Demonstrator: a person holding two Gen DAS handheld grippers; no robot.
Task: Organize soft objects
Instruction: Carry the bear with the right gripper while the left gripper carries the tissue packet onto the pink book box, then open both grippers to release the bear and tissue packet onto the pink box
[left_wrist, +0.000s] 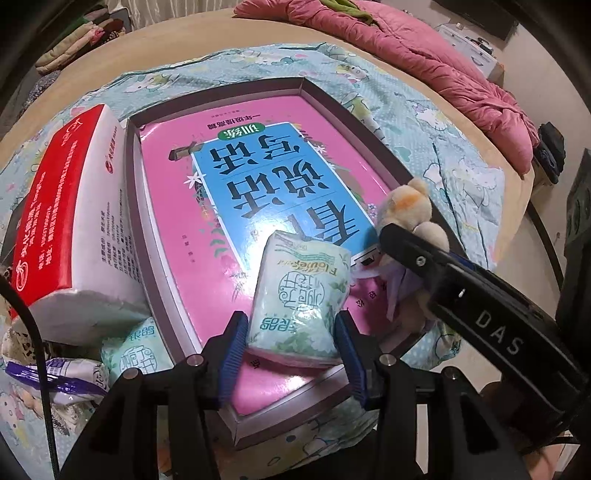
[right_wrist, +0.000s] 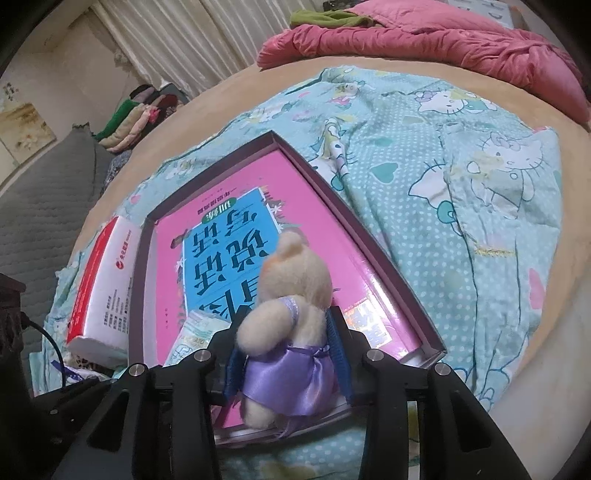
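A mint-green tissue pack (left_wrist: 299, 288) stands on a pink and blue book (left_wrist: 258, 177) that lies inside a shallow purple-rimmed box (left_wrist: 132, 192). My left gripper (left_wrist: 290, 319) is shut on the pack's lower half, with a blue pad against each side. A small cream teddy bear (right_wrist: 291, 280) in a purple satin dress stands at the box's near right corner, seen from behind. My right gripper (right_wrist: 286, 314) is shut on its body, the pads against the dress. In the left wrist view one right finger (left_wrist: 406, 247) crosses the bear (left_wrist: 410, 203).
A red and white tissue box (left_wrist: 66, 203) lies against the box's left wall. Beside it are a second green tissue pack (left_wrist: 136, 350) and a purple and white packet (left_wrist: 62, 376). All rest on a Hello Kitty sheet (right_wrist: 461, 184). A pink quilt (right_wrist: 443, 40) lies behind.
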